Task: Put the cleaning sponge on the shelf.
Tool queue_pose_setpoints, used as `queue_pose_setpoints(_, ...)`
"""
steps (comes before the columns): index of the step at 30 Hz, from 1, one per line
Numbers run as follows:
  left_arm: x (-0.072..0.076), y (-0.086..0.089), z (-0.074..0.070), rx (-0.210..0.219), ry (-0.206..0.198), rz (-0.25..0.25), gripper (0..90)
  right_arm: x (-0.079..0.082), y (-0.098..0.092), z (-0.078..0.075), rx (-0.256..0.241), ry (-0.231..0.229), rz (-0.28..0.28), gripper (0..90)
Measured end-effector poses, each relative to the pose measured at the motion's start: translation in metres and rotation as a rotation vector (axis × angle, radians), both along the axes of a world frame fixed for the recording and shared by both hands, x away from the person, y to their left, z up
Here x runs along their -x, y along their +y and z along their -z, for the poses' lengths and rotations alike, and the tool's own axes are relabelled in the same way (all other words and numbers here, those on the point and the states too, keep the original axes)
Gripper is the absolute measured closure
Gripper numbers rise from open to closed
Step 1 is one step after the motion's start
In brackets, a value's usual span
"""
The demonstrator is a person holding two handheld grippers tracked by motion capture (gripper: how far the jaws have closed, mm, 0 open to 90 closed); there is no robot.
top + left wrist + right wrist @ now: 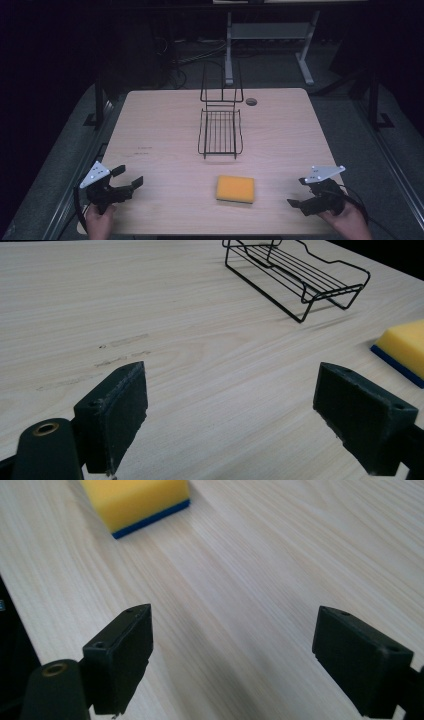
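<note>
Yellow rectangular foam sponge with blue underside [235, 188] flat on pale wood worktop [160, 125], long axis across. Lies between tools; right tool [306, 192] judged slightly nearer than left tool [128, 176]. Both tools spread, empty. Black wire rack [220, 131] beyond sponge.

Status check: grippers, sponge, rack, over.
Left gripper and right gripper open, empty. Sponge flat on table between them. Wire rack beyond, empty. Nothing blocking.

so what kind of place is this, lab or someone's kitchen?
Likely a lab or data-collection rig, not a kitchen: a bare wooden table in a dark room, cables on the floor behind it, and a staged wire rack and sponge.
</note>
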State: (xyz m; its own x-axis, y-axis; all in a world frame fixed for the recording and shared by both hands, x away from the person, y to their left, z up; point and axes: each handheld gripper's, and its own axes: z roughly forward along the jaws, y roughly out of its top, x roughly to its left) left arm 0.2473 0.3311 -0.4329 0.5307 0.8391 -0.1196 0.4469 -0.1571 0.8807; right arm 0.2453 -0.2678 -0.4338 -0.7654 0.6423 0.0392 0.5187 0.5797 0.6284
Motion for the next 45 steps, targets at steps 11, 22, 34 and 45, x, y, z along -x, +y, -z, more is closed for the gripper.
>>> queue_pose_setpoints(11,0.000,-0.001,-0.001,0.004,-0.003,0.005,13.4,-0.004,0.018,-0.011,0.025,0.010,-0.070,16.1)
queue_pose_setpoints(22,0.000,0.000,-0.001,0.002,-0.007,0.006,13.4,-0.008,0.029,-0.017,0.045,0.020,-0.111,16.1)
queue_pose_setpoints(34,0.000,0.000,-0.001,0.005,-0.007,0.004,13.4,-0.014,0.047,-0.022,0.061,0.026,-0.172,16.1)
queue_pose_setpoints(45,0.000,-0.003,-0.001,0.005,-0.005,0.008,13.4,-0.023,0.072,-0.026,0.069,0.047,-0.272,16.0)
